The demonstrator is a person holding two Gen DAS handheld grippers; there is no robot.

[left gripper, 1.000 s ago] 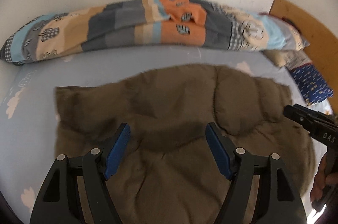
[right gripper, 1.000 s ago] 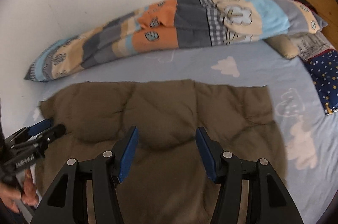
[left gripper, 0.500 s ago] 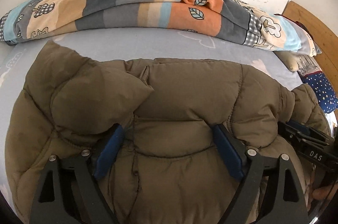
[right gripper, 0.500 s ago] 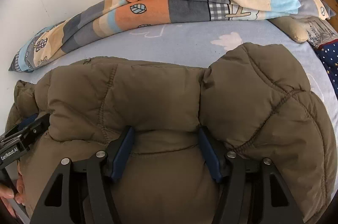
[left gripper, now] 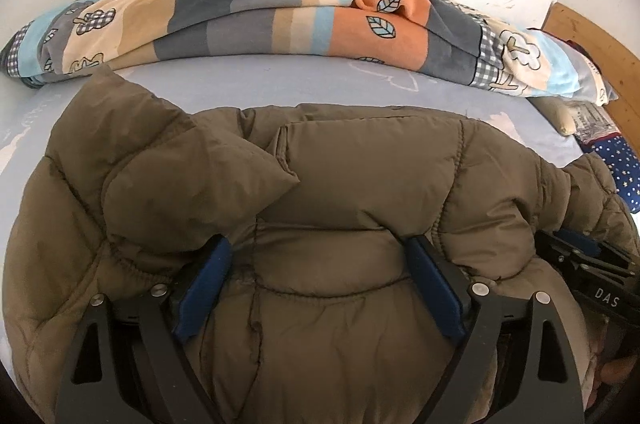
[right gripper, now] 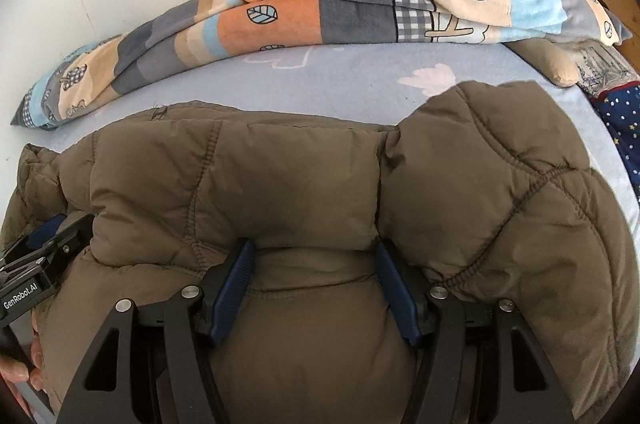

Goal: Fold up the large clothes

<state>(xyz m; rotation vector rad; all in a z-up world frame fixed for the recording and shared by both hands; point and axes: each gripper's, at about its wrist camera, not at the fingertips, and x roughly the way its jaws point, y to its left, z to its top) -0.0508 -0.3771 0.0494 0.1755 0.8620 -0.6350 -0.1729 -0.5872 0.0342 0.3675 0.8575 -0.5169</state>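
A pale blue bed sheet (left gripper: 248,84) runs to a white wall. On it lies the olive puffer jacket (left gripper: 360,184), bulging up between both tools. The left gripper (left gripper: 320,264) has just been spreading; its blue pads sink into padding either side of a quilted bulge. The right gripper (right gripper: 314,264), jaws just widened too, straddles another bulge. Readable: "DAS", "GenRobot.AI". A patchwork quilt (left gripper: 280,20) lies behind.

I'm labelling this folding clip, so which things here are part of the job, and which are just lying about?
Part of the job:
- brown puffer jacket
- left claw
- right claw

Just lying about:
- patchwork blanket
- blue bedsheet
- starry navy cloth
- beige pillow
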